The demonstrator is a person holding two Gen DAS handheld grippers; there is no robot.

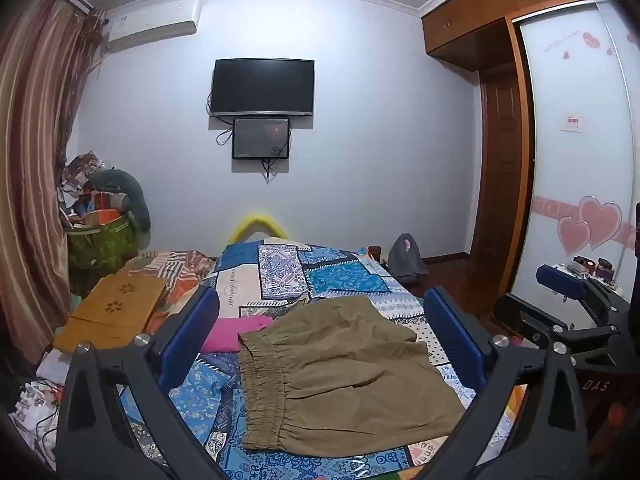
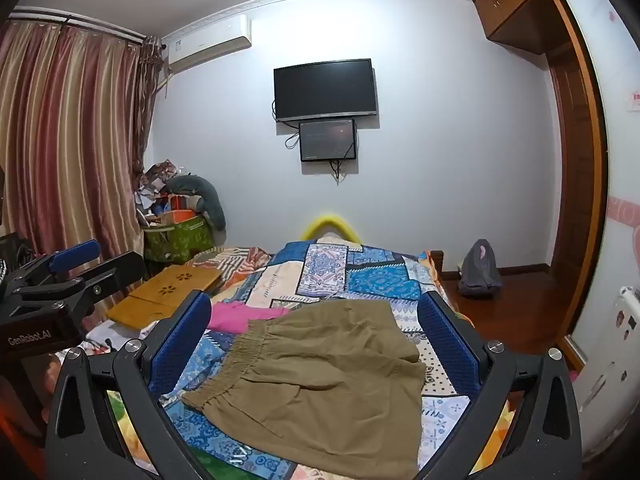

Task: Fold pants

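One pair of pants [image 1: 344, 372], olive, lies on one bed [image 1: 348, 280]. One pink cloth [image 1: 236, 334] lies just beside the waistband. Two tools: the left tool [image 1: 320, 340] and the right tool [image 2: 316, 340], each with two blue fingers [image 1: 454, 338] set wide apart. One wooden board [image 1: 114, 308]. Two wall screens [image 1: 262, 86], one large and one small. One air conditioner [image 1: 154, 24]. One gray bag [image 1: 406, 256] on the floor.
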